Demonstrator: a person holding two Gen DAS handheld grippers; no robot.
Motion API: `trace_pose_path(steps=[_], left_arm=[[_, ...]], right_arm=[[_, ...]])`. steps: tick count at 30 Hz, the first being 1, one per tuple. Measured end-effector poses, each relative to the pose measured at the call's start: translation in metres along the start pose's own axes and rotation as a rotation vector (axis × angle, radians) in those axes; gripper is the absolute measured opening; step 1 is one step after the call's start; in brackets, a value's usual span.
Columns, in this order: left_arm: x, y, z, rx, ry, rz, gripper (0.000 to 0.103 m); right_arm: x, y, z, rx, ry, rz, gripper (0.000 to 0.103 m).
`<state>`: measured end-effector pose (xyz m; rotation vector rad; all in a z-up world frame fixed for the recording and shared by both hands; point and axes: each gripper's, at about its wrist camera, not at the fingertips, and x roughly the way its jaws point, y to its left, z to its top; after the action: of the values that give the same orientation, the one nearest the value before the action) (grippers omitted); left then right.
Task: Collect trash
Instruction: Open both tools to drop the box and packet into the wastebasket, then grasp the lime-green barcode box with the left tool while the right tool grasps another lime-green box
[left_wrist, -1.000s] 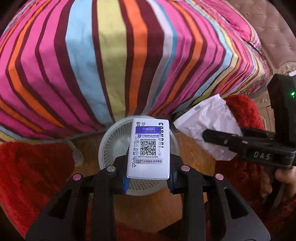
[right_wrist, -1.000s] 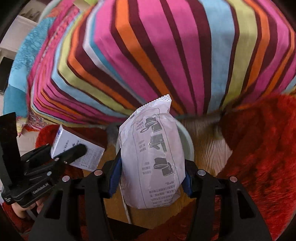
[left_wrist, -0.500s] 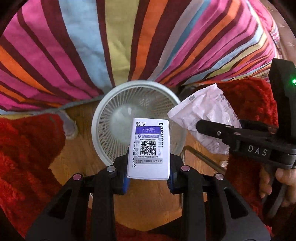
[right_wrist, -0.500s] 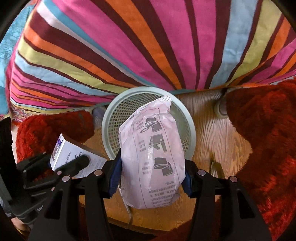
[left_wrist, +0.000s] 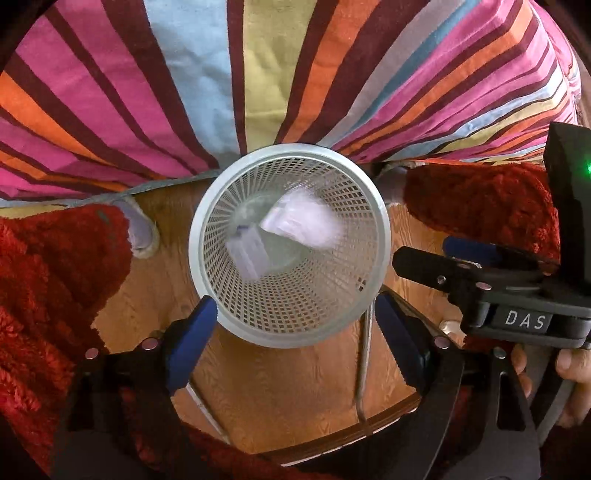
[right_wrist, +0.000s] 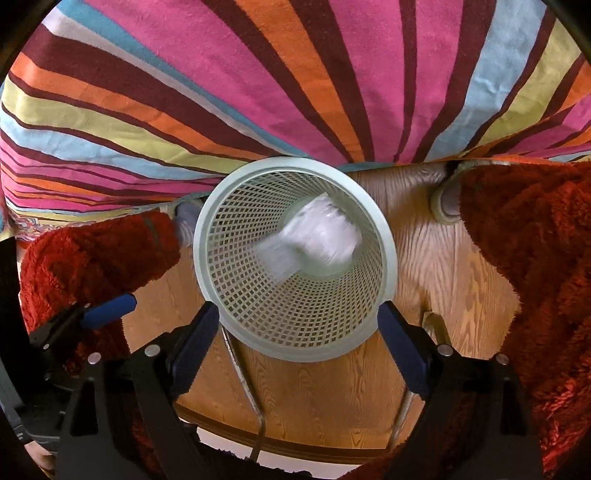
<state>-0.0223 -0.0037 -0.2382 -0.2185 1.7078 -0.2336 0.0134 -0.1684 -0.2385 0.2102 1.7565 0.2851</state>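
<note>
A pale mesh waste basket stands on the wooden floor below both grippers; it also shows in the right wrist view. Inside it, blurred, are the white box and the white plastic wrapper; the wrapper shows in the right wrist view too. My left gripper is open and empty above the basket's near rim. My right gripper is open and empty above the same rim; it also appears at the right of the left wrist view.
A striped bedspread hangs just behind the basket. Red shaggy rugs lie on both sides of it. Metal chair legs cross the wooden floor under the grippers.
Both grippers opened. The white box and the plastic wrapper left the jaws and dropped into the basket. Both views have tilted further down over the basket.
</note>
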Motion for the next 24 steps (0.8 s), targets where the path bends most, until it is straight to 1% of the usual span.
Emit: trace_pose_path(steps=[7, 14, 21, 24], left_arm=[[-0.001, 0.004, 0.002, -0.011, -0.017, 0.001, 0.085], [-0.011, 0.003, 0.002, -0.007, -0.058, 0.013, 0.085], [-0.033, -0.006, 0.001, 0.031, -0.155, 0.056, 0.085], [-0.049, -0.009, 0.001, 0.048, -0.215, 0.076, 0.085]], right_arm=[[-0.001, -0.005, 0.0, 0.03, -0.005, 0.017, 0.083], [-0.012, 0.002, -0.003, 0.002, -0.042, 0.009, 0.083], [-0.04, 0.01, -0.007, -0.061, -0.137, -0.008, 0.083], [-0.059, 0.011, -0.01, -0.084, -0.204, -0.022, 0.083]])
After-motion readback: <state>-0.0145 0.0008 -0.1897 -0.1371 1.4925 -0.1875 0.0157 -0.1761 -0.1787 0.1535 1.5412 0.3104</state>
